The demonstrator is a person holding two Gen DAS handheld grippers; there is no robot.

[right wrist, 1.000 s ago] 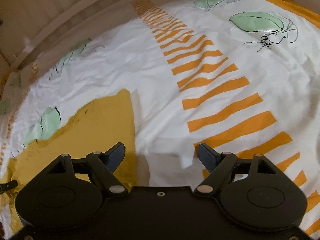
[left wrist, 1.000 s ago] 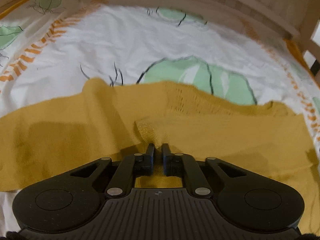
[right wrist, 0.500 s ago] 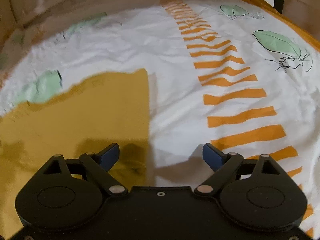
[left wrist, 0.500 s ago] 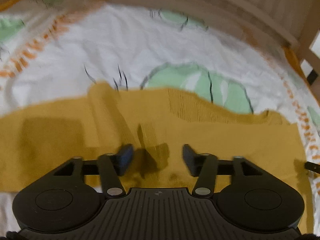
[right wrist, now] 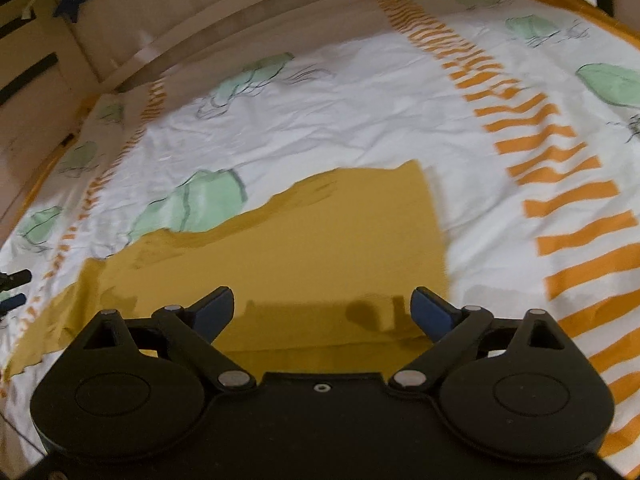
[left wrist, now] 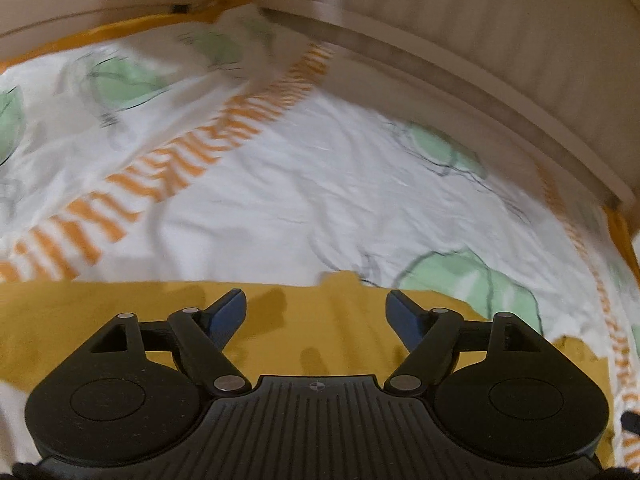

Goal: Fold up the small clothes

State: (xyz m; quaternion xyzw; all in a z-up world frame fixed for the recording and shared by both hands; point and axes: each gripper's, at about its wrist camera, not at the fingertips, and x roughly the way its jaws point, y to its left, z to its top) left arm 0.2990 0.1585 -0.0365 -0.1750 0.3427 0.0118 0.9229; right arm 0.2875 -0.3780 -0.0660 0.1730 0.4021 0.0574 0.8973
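Lying flat, mustard knit garment (right wrist: pixel 320 240), creased printed bedsheet (right wrist: pixel 360 92)

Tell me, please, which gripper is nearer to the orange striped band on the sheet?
Right. The right gripper hovers over the mustard garment beside the striped band; the left gripper sits farther from it.

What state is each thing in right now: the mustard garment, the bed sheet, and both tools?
Mustard garment: lying flat on the sheet, folded over with a straight right edge, held by nothing.
Bed sheet: spread out, lightly wrinkled, partly covered by the garment.
Left tool: jaws opening, nothing between them, above the garment.
Right tool: jaws opening wide, nothing gripped, above the garment's near edge.
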